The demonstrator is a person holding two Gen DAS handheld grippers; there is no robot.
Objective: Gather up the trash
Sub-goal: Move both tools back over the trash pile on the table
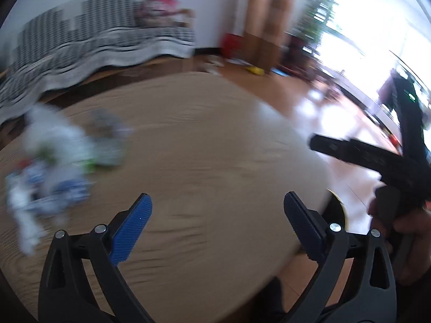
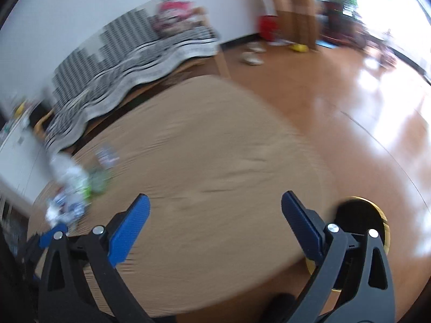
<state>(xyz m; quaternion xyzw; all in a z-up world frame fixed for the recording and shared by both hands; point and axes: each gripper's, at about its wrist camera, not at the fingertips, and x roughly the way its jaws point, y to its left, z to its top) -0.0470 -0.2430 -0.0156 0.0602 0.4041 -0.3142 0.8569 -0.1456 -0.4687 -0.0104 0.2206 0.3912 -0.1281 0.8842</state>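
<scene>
1. The round wooden table (image 1: 204,145) is my landmark; both views are smeared by motion blur, so fine detail is hard to read.
2. The left gripper (image 1: 216,215) hangs over the near part of the table, jaws spread wide and nothing between its blue pads; it is released.
3. The right gripper (image 2: 214,215) is likewise spread wide and empty over the near edge of the table; from the left wrist view it shows off the table's right side, gripped by a hand (image 1: 404,231).
4. The trash pile (image 1: 54,167), a heap of crumpled white, blue and green wrappers and what may be a plastic bottle, lies on the table's left side, well apart from both grippers; the blur hides what each piece is.
5. A dark round bin (image 2: 361,223) with a yellowish rim stands on the floor just beside the table's near right edge; I judge it the place for the trash.
6. The step in hand looks like reaching for the next piece; to do it well, slow down, keep the jaws wide, single out one item at the pile's nearest edge, close on its bulk rather than a loose corner, then carry it across the table to the bin.
</scene>
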